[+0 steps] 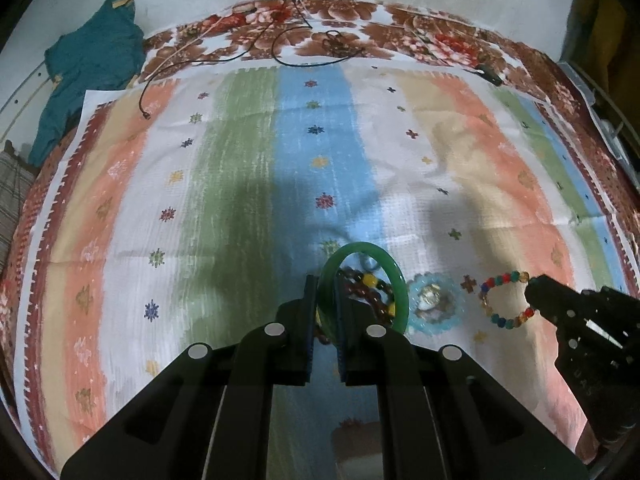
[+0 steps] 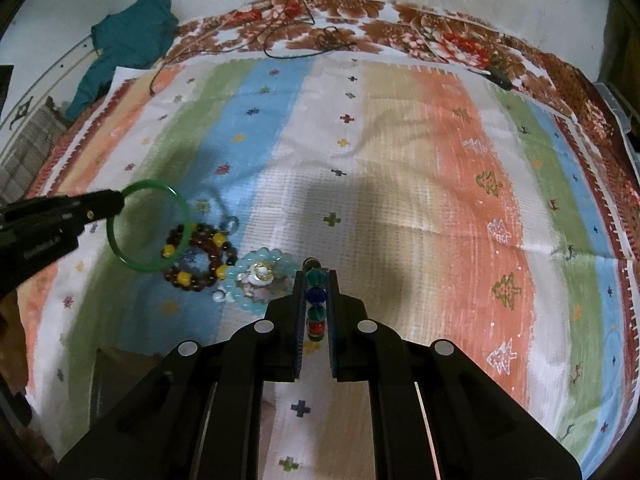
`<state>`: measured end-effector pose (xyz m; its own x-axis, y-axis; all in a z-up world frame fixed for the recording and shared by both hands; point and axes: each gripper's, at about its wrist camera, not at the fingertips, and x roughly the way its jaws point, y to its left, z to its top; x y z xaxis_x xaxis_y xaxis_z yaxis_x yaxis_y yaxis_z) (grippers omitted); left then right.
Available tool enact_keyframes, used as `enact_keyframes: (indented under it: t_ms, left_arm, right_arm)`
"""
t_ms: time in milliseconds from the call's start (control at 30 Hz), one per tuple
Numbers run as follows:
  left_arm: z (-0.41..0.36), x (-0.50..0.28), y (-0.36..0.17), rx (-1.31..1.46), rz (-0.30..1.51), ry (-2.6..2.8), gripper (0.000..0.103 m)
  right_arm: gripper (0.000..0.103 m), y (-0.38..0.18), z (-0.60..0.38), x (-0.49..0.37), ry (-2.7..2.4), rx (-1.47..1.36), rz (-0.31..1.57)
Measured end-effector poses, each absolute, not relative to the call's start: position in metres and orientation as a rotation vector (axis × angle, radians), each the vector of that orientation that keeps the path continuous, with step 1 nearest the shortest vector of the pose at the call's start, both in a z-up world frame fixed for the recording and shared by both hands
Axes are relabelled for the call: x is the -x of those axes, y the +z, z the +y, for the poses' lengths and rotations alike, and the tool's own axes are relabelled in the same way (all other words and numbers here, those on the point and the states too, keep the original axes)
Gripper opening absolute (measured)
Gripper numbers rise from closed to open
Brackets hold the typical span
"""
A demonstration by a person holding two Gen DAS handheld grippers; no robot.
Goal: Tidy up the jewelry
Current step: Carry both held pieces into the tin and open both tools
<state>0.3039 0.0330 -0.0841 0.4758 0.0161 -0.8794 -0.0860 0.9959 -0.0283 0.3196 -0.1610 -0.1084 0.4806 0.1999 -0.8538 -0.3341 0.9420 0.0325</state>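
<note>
My left gripper point(image 1: 326, 300) is shut on a green bangle point(image 1: 394, 276), held just above the striped cloth; the bangle also shows in the right wrist view point(image 2: 120, 250). My right gripper point(image 2: 316, 300) is shut on a multicoloured bead bracelet point(image 2: 315, 278), seen as a ring in the left wrist view point(image 1: 490, 314). A dark red and yellow bead bracelet point(image 2: 200, 258) lies under the bangle's edge. A pale blue flower-shaped piece point(image 2: 260, 276) with small shiny items lies between the grippers.
A striped cloth point(image 2: 400, 160) covers a floral sheet point(image 2: 400, 20). A teal garment point(image 2: 128, 36) lies at the far left. Black cords point(image 2: 312, 44) and a small dark object point(image 2: 500, 74) lie at the far edge.
</note>
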Motion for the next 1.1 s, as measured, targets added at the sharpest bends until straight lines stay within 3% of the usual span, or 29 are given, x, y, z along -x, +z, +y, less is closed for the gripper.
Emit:
enact_keyframes:
  t_ms: [1100]
  left_arm:
    - [0.017, -0.219, -0.042, 0.100, 1.007, 0.017, 0.008]
  right_arm:
    - [0.011, -0.054, -0.163, -0.239, 0.388, 0.127, 0.916]
